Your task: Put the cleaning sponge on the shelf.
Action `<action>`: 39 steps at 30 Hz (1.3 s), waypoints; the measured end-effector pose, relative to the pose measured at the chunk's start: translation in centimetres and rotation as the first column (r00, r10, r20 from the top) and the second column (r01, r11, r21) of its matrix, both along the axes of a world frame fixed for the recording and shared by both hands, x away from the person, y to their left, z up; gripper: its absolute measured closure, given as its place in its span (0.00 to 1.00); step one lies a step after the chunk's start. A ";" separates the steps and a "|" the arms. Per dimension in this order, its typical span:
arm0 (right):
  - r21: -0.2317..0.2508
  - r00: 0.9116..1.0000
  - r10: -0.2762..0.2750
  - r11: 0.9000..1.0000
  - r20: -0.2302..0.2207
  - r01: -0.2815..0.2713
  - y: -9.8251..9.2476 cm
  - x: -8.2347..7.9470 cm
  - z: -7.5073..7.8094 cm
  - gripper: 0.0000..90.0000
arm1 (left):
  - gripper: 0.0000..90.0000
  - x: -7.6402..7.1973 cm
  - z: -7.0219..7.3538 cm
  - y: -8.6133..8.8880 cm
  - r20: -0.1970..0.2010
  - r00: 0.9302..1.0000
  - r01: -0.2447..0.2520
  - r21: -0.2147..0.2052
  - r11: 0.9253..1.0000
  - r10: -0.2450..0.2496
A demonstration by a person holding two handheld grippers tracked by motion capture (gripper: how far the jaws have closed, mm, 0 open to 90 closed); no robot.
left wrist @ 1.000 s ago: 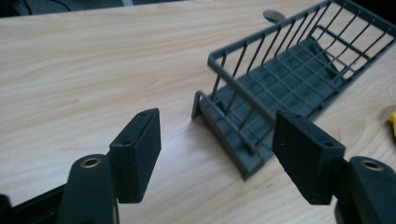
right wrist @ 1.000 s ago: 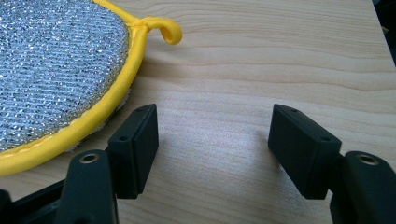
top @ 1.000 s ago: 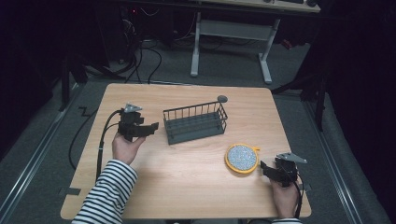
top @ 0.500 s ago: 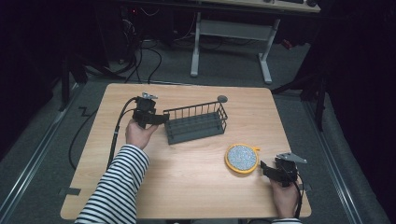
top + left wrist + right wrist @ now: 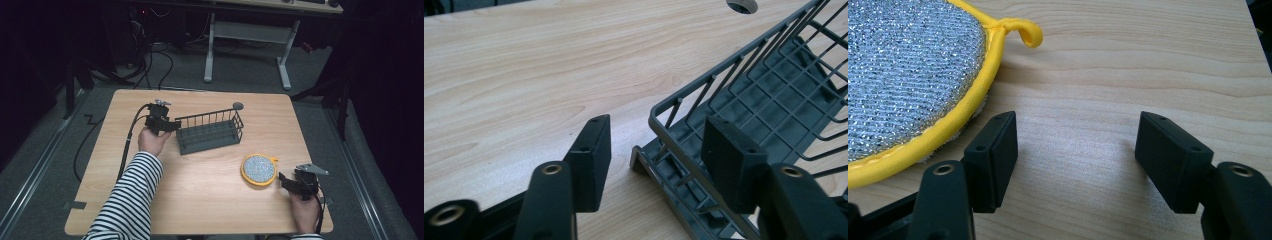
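While the rack [image 5: 210,132] lies across the worktop [image 5: 200,200], long axis running left to right, my left tongs [image 5: 656,150] have just been closing astride its left end wall, pads not yet pressing. My right tongs [image 5: 1075,155] gape empty beside the scourer [image 5: 908,70].

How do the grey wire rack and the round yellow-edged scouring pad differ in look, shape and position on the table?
The wire rack is dark grey, oblong and open, with upright bars; the scouring pad is round, flat, silvery and edged in yellow, with a small loop. The rack's end wall stands between the jaws of the left gripper, which have just been closing; the pad lies beside the right gripper, outside its open jaws. Both rest on the wooden table.
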State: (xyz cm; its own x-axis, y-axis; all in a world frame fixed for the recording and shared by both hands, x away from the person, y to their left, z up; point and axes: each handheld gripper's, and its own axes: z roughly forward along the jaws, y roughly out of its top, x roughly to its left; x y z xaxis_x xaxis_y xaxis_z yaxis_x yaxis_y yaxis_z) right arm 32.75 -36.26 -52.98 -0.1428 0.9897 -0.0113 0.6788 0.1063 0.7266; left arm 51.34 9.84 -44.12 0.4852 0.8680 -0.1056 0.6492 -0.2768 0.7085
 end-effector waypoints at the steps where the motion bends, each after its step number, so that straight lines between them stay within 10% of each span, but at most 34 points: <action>1: 0.000 1.000 0.000 1.000 0.000 0.000 0.0 0.0 0.0 0.37 | 0.54 0.0 0.0 0.0 0.000 1.000 0.000 0.000 1.000 0.000; 25: -0.002 1.000 0.002 1.000 0.000 -0.002 0.0 0.0 0.0 0.37 | 0.68 -1.1 0.0 -1.0 0.007 0.999 0.040 0.071 0.997 -0.041; 39: -0.001 1.000 0.003 1.000 0.000 -0.003 0.0 0.0 0.0 0.37 | 0.67 -4.3 0.1 -0.3 0.033 0.998 0.049 0.090 0.995 -0.052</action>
